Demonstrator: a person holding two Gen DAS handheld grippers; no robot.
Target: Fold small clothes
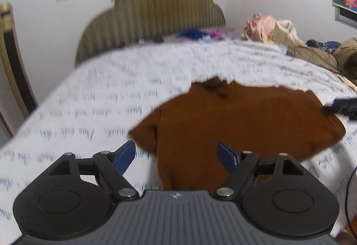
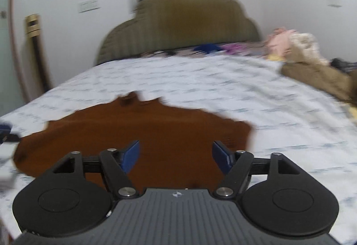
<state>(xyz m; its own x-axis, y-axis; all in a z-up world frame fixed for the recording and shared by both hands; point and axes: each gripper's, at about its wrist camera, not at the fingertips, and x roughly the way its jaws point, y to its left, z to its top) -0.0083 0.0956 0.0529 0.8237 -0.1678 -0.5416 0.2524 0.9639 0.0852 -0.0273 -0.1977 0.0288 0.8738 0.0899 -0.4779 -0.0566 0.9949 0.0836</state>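
A brown top (image 1: 241, 124) lies spread flat on the bed (image 1: 111, 88), on its white printed sheet, collar toward the headboard (image 1: 156, 10). The left gripper (image 1: 176, 155) hangs above the top's lower left part, near one sleeve, jaws wide apart and holding nothing. The right gripper (image 2: 176, 155) is over the top's lower middle, also spread wide and empty. A pile of clothes (image 1: 290, 39) sits at the bed's far right corner.

A brown top (image 1: 241, 120) lies spread flat on a bed (image 1: 111, 93) covered in white printed sheeting, with heaped clothes (image 1: 290, 41) piled along its far right edge.
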